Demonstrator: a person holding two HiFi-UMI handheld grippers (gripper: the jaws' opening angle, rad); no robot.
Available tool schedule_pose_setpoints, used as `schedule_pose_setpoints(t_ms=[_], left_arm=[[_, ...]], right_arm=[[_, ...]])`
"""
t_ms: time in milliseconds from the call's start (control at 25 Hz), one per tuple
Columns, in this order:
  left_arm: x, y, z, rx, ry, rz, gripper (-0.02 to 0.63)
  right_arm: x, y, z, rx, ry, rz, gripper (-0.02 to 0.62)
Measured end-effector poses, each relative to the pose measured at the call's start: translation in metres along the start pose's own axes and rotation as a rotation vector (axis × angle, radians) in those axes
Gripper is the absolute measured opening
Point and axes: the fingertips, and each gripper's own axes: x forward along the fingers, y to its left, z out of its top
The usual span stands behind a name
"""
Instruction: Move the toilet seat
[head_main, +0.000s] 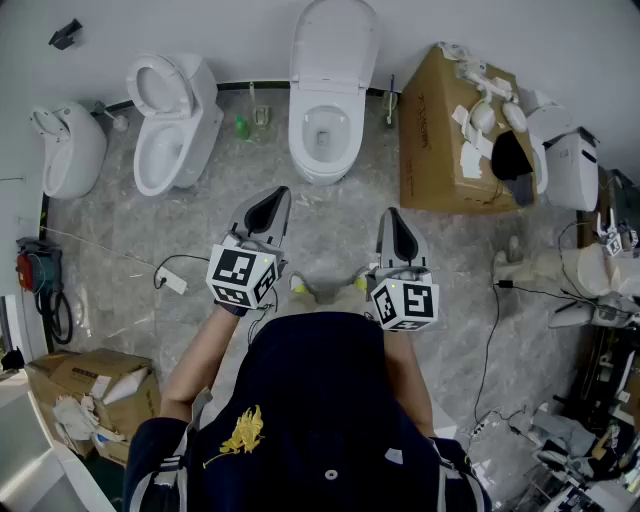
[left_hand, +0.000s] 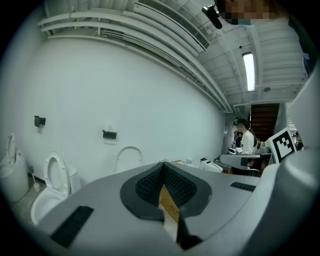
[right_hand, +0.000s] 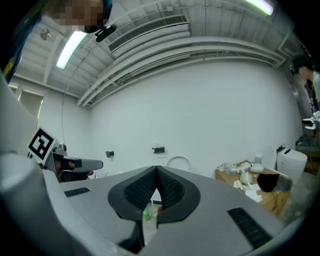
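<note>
Both tools are clenched with nothing in them: left tool (head_main: 270, 208), right tool (head_main: 396, 226), held side by side and roughly level. The toilet seat (head_main: 302, 130) is on the centre toilet (head_main: 322, 165) straight ahead, well apart from both tools, with its lid (head_main: 333, 45) upright against the wall. We see only marble floor (head_main: 330, 225) between the tools and that bowl.

Around it:
- A green bottle (head_main: 241, 127) stands just left of the bowl.
- A second toilet (head_main: 170, 135) sits further left with its ring raised.
- A cardboard box (head_main: 440, 150) on the right is loaded with white parts.
- A cable (head_main: 160, 270) trails on the floor near the left tool.

The head view alone gives us the floor layout. The left gripper view adds a person in white (left_hand: 246, 141) at a desk (left_hand: 240, 160) off to the right, plus a black wall box (left_hand: 109, 134). The right gripper view shows the cardboard box side-on and the ceiling ducts (right_hand: 150, 30).
</note>
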Motion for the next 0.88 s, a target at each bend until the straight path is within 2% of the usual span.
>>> schedule_pose_setpoints(t_ms=[120,280,440,640,760,880], left_arm=[[-0.008,-0.006,0.0,-0.002,0.009,-0.005,0.015],[-0.019,-0.009,-0.005,-0.004,0.034,-0.006,0.015],[-0.029,-0.005,-0.009,0.015,0.063,0.016,0.015],[-0.031,0.001,-0.01,0.019,0.058,0.068,0.015],[-0.028,0.005,-0.02,0.028,0.103,0.072,0.015],[-0.019,0.011,-0.03,0.029,0.138,0.078,0.015]], right_arm=[[-0.007,0.011,0.002,-0.036,-0.001,0.006,0.024],[-0.012,0.005,0.006,-0.029,-0.01,-0.013,0.025],[-0.009,0.029,0.017,-0.076,-0.035,0.086,0.025],[0.002,0.056,-0.003,-0.081,0.003,0.17,0.025],[0.011,0.061,-0.008,-0.111,0.017,0.206,0.025],[0.028,0.052,-0.012,-0.083,0.03,0.199,0.025]])
